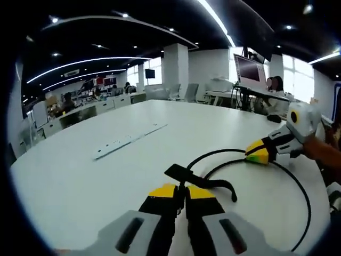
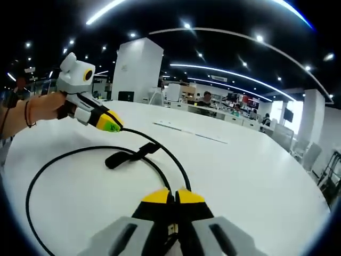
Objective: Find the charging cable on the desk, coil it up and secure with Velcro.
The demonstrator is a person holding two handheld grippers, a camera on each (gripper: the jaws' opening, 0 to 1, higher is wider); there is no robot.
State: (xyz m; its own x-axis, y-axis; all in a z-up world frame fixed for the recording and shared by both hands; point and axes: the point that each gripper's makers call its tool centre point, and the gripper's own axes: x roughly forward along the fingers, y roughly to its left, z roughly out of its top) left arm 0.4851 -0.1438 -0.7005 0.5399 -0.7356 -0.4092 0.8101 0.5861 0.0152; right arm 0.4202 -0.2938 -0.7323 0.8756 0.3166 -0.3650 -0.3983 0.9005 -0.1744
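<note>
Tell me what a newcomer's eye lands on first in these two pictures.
First the black charging cable, looping wide over the white table, with its black Velcro strap lying across the loop near the middle. Next the yellow-tipped grippers: the left gripper with jaws together close to the strap, and the right gripper with jaws closed at the cable. Behind lies a big open office under long ceiling light strips.

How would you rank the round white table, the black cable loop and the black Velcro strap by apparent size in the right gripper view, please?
1. Round white table
2. Black cable loop
3. Black Velcro strap

The gaps are large enough that nearness hardly matters.
</note>
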